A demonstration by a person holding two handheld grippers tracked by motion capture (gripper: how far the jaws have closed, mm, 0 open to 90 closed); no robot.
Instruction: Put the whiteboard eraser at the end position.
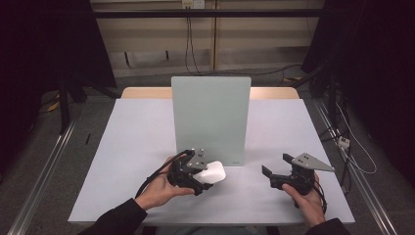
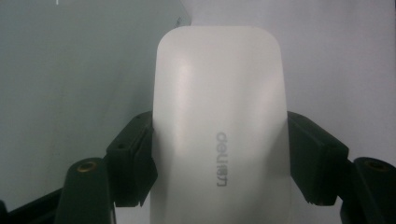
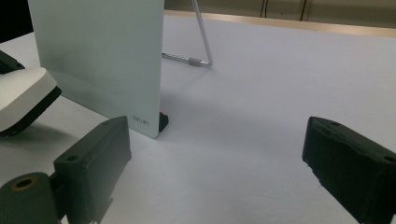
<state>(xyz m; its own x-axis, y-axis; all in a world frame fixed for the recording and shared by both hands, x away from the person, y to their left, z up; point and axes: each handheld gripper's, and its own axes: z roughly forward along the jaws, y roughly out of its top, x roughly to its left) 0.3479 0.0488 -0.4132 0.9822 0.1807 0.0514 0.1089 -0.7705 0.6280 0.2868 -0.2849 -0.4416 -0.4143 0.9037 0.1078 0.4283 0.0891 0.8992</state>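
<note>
A white rounded block (image 1: 211,172) with grey lettering, like a board eraser, is clamped between the black jaws of my left gripper (image 1: 204,182); in the left gripper view the white block (image 2: 219,135) has a pad pressed against each side. It hovers low just in front of an upright pale green board (image 1: 210,120), near the board's lower edge. My right gripper (image 1: 275,169) is held to the right of the board, jaws wide apart with nothing between them. In the right gripper view the block (image 3: 21,95) shows at far left beside the board (image 3: 100,60).
The board stands on a wire prop (image 3: 198,42) behind it, in the middle of a white tabletop (image 1: 132,147). Metal rails (image 1: 41,174) run along the floor on both sides of the table.
</note>
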